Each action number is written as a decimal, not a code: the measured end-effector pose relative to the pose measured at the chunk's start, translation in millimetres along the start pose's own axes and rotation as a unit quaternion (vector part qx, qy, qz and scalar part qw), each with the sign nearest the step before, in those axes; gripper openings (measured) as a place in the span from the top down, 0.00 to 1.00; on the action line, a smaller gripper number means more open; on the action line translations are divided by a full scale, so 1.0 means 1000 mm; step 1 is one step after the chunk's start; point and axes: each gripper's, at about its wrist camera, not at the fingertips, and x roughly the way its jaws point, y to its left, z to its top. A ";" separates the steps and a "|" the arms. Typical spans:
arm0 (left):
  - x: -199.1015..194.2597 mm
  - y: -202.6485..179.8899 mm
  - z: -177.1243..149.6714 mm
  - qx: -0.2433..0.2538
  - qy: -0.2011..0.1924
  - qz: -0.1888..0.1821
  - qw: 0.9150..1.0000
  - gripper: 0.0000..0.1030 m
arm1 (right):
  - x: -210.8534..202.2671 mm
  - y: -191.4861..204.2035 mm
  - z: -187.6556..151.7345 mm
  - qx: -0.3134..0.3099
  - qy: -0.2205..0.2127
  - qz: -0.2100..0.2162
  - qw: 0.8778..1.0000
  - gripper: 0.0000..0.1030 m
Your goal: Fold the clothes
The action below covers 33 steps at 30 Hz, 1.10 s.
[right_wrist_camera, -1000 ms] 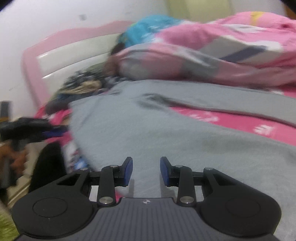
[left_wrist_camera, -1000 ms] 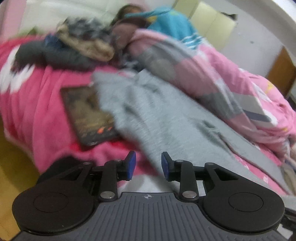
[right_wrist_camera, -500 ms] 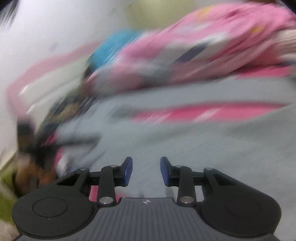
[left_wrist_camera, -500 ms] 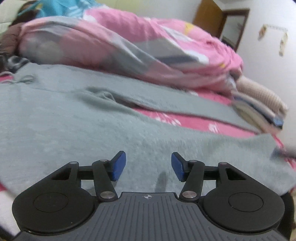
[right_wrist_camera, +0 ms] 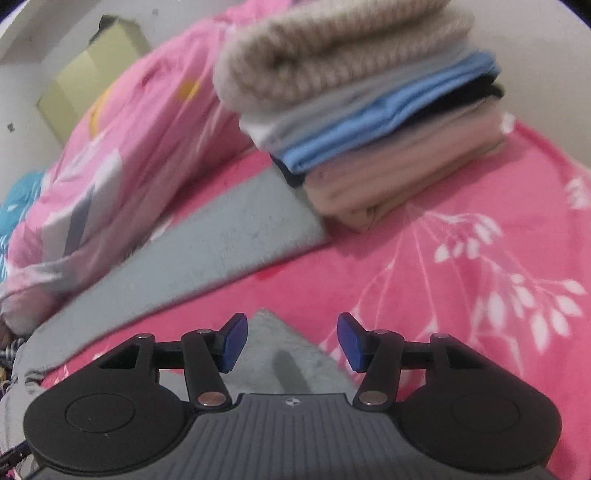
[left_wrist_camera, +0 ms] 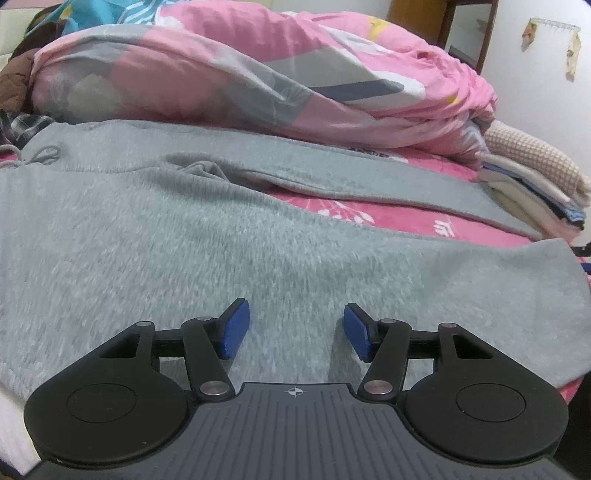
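Grey fleece trousers (left_wrist_camera: 184,236) lie spread flat across a pink flowered bed cover (left_wrist_camera: 388,218), legs running to the right. My left gripper (left_wrist_camera: 294,330) hovers over the near leg, its jaws opening, with only fabric below and nothing pinched between the blue pads. In the right wrist view the far trouser leg (right_wrist_camera: 207,251) runs up to a stack of folded clothes (right_wrist_camera: 369,122). My right gripper (right_wrist_camera: 288,341) sits over the hem corner of the near leg (right_wrist_camera: 284,354), jaws opening, the pads not pressing on the cloth.
A bunched pink and grey quilt (left_wrist_camera: 240,70) lies along the far side of the bed. The folded stack (left_wrist_camera: 532,184) stands at the right end. A blue pillow (left_wrist_camera: 92,11) and dark checked cloth (left_wrist_camera: 22,122) are at the far left. A wooden door (left_wrist_camera: 443,22) is behind.
Both grippers swung right along the trousers, the right one as far as the leg hems by the folded stack. Both sets of jaws widened. The dark tablet at the left has left view.
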 end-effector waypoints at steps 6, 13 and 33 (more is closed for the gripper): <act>0.004 -0.008 0.001 0.018 0.001 0.015 1.000 0.39 | 0.026 0.013 -0.004 -0.088 0.065 0.024 0.994 0.44; 0.005 -0.012 0.001 0.018 -0.002 0.028 0.999 0.39 | 0.036 0.040 -0.012 -0.165 0.058 0.013 0.984 0.87; 0.006 -0.013 0.004 0.031 0.007 0.063 0.997 0.38 | -0.006 -0.010 -0.006 -0.035 -0.109 -0.029 0.993 0.90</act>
